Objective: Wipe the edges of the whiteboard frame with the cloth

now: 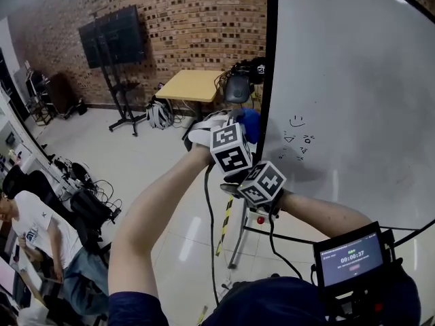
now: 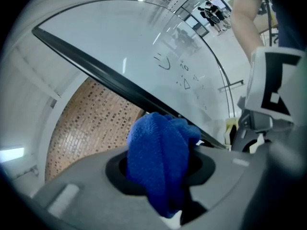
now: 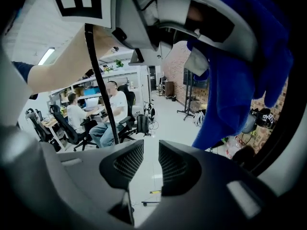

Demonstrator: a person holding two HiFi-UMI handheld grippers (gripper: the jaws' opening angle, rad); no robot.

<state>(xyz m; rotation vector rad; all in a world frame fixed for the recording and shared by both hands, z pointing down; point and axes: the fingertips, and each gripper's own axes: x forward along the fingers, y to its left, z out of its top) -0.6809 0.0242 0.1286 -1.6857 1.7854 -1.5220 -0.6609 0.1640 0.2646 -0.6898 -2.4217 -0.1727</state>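
Looks like mid-wipe to me. The left gripper [image 1: 230, 124] has its 2 jaws clamped on the blue cloth [image 2: 160, 159], which bulges out past the tips and hangs a bit below them. Right in front of those tips runs the black frame [image 2: 110, 78] of the whiteboard [image 2: 144, 37]. The cloth's far end is either touching it or so close I can't separate them. In the head view it's the board's left upright edge. The doodles [image 2: 164, 61] sit on the board face beyond the frame, off to the side of the cloth.

The right gripper [image 3: 151, 164] isn't doing any work. Its 2 jaws stand a narrow slit apart with nothing between them, just floor behind. It hangs just under and beside the left one, and from its camera the cloth dangles up and to the right of its jaws.

My read: 1 edge is being wiped, and plenty of frame runs on above the claw. The next move needs the cloth kept pressed on that strip while the left claw slides along it, without drifting onto the board face and smearing the drawings. The grip looks solid, though the loose tail could snag.
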